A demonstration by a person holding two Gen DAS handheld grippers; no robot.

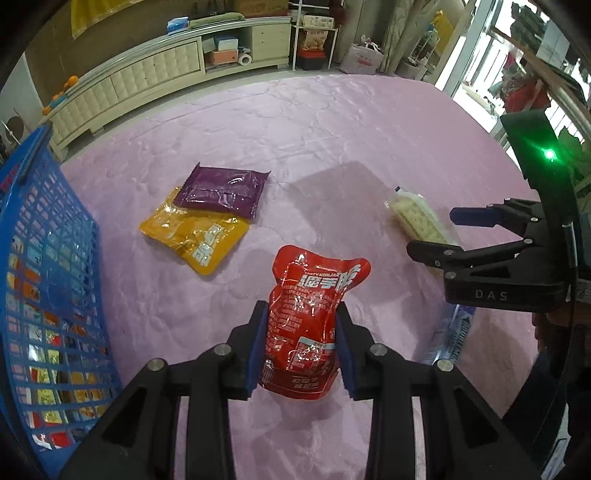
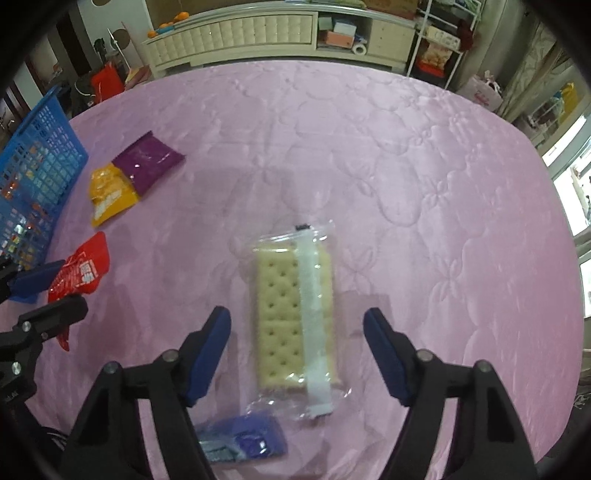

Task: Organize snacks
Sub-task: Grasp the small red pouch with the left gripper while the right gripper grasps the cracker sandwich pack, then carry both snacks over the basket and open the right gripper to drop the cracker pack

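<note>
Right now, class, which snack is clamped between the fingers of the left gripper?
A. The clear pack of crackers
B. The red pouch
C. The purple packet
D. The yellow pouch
B: in the left wrist view the left gripper has its blue pads pressed on both sides of the red pouch, while the purple packet, yellow pouch and crackers lie on the pink cover.

A home bedroom: pink quilted bedspread, cream padded cabinet, cluttered shelves.
</note>
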